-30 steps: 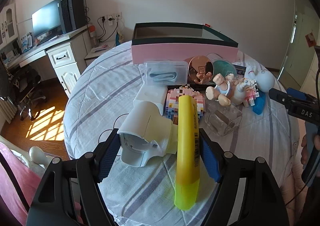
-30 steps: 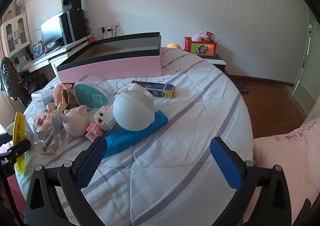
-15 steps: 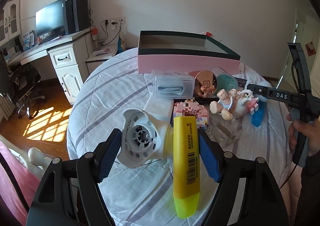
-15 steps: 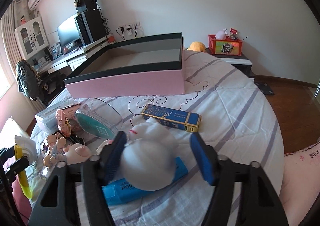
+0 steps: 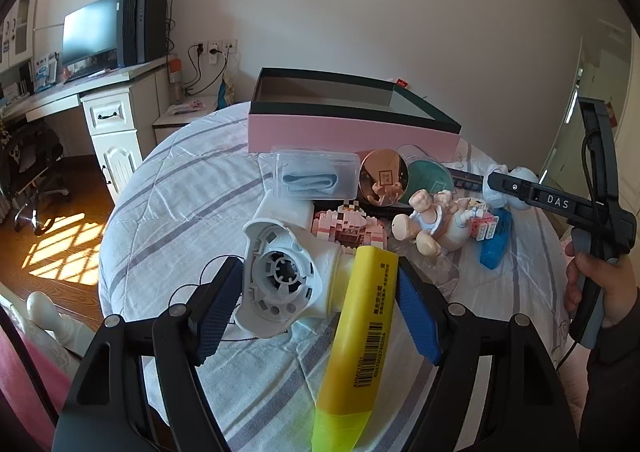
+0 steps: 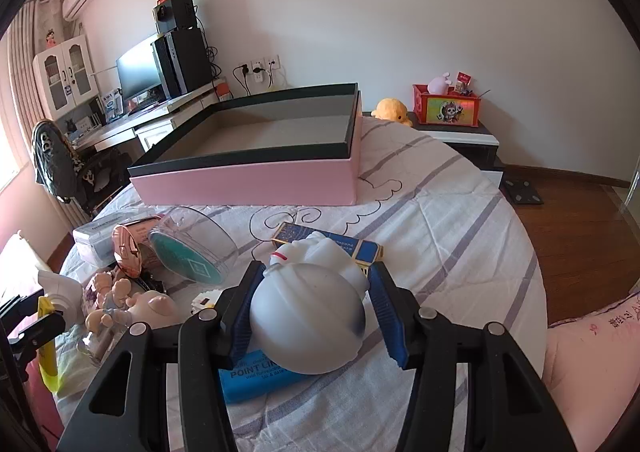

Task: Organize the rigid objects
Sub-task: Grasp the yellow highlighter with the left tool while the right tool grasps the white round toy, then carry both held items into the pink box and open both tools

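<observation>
your left wrist view takes in the heap of clutter head-on: a clear case [image 5: 312, 174] with folded cloth, a copper disc [image 5: 383, 183], a doll [image 5: 424, 222] and pink bricks [image 5: 352, 226], with your right hand [image 5: 600, 292] on its handle at the edge. only your right wrist view looks down into the pink box [image 6: 248, 176], showing its grey floor bare, and shows the blue packet [image 6: 356, 246] beyond the fingers.

your left gripper [image 5: 316, 308] is clamped across two things side by side: a white plastic housing [image 5: 280, 280] against the left pad and a yellow highlighter [image 5: 360, 336] against the right, both lifted above the striped cloth [image 5: 168, 212].

your right gripper [image 6: 312, 312] has just been closing and now pinches the white round figure [image 6: 308, 320] between both pads. the figure sits over a blue marker [image 6: 252, 376], with the pink box well beyond it.
</observation>
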